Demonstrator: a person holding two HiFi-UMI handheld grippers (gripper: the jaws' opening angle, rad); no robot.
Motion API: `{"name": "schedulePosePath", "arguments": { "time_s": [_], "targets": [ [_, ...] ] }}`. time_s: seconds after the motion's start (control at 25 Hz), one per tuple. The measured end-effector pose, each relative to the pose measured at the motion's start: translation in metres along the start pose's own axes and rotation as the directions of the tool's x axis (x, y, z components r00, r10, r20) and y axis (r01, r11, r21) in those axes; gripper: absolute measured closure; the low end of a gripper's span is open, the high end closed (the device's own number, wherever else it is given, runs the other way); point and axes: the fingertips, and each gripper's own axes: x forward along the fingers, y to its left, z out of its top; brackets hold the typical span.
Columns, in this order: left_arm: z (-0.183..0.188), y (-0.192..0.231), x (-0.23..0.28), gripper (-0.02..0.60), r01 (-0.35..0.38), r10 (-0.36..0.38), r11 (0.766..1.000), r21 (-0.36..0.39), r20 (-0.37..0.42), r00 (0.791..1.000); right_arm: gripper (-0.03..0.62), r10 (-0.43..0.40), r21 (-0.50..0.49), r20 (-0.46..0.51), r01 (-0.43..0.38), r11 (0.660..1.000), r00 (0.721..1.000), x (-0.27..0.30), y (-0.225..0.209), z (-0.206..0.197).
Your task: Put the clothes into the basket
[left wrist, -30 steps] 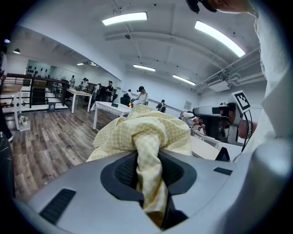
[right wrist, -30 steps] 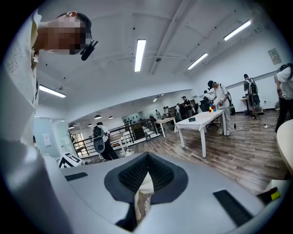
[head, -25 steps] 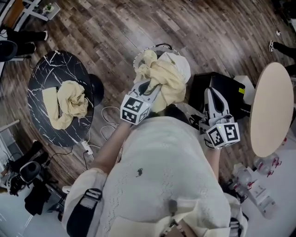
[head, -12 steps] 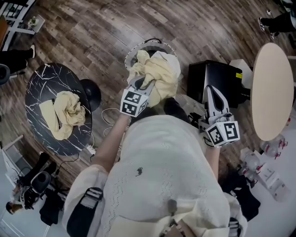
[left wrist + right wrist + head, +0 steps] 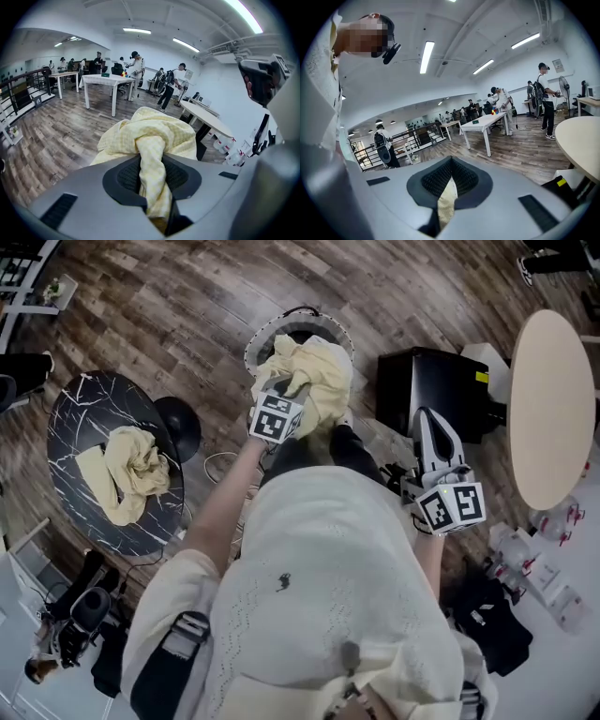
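My left gripper (image 5: 289, 395) is shut on a pale yellow checked garment (image 5: 311, 373). The bunched garment hangs over the round wire basket (image 5: 257, 337) on the wood floor and hides most of its opening. In the left gripper view a twisted fold of the yellow garment (image 5: 151, 125) is pinched between the dark pads (image 5: 125, 175) of the left gripper (image 5: 152, 154). A second yellow garment (image 5: 127, 469) lies crumpled on the black marble table (image 5: 82, 407) at the left. My right gripper (image 5: 429, 424) sits at the right, away from the basket, its jaws together and holding nothing; the right gripper (image 5: 451, 164) faces the open room.
A black box (image 5: 433, 390) stands right of the basket, beside a round beige table (image 5: 553, 409). White cables (image 5: 221, 471) trail on the floor between the marble table and the person's legs. Water bottles (image 5: 527, 557) stand at the lower right. People and white tables fill the far room.
My left gripper has carried the yellow garment away from the body and down over the basket. The right gripper has hardly shifted.
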Motion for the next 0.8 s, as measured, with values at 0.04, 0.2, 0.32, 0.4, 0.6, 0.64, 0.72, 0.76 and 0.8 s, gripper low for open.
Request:
{"name": "schedulePosePath", "arguments": {
  "time_s": [0.04,0.2,0.32,0.4,0.6,0.64,0.72,0.76,0.8],
  "targets": [
    [-0.002,0.001,0.005,0.471,0.003,-0.003,1.000,0.003,-0.016,1.000,0.586,-0.008,0.003,0.001,0.008,1.000,1.000,-0.002,-0.003,0.000],
    [-0.013,0.005,0.022,0.471,0.006,-0.006,1.000,0.000,-0.075,0.997,0.586,-0.038,0.013,0.010,0.038,0.999,0.999,-0.008,-0.012,0.002],
    [-0.019,0.010,0.034,0.471,0.001,-0.001,1.000,0.003,-0.116,0.993,0.586,-0.050,0.018,0.010,0.049,0.999,0.999,-0.009,-0.017,0.002],
    [-0.021,0.014,0.043,0.471,0.001,0.001,1.000,0.012,-0.142,0.990,0.586,-0.059,0.024,0.006,0.059,0.998,0.998,-0.010,-0.020,0.001],
    [-0.028,0.026,0.068,0.471,0.003,0.013,0.997,0.082,-0.196,0.980,0.586,-0.086,0.034,0.005,0.086,0.996,0.996,-0.012,-0.026,-0.003],
    [-0.028,0.029,0.074,0.471,0.003,0.016,0.995,0.099,-0.198,0.980,0.586,-0.091,0.036,0.005,0.091,0.995,0.996,-0.013,-0.027,-0.004],
    [-0.028,0.029,0.080,0.471,0.009,0.012,0.995,0.101,-0.211,0.977,0.586,-0.101,0.039,0.007,0.101,0.994,0.995,-0.014,-0.029,-0.005],
    [-0.028,0.028,0.081,0.471,0.013,0.007,0.996,0.090,-0.221,0.975,0.586,-0.106,0.040,0.008,0.105,0.994,0.994,-0.015,-0.030,-0.006],
    [-0.029,0.028,0.083,0.470,0.016,0.004,0.996,0.084,-0.229,0.973,0.586,-0.109,0.041,0.009,0.109,0.993,0.994,-0.015,-0.030,-0.006]
  ]
}}
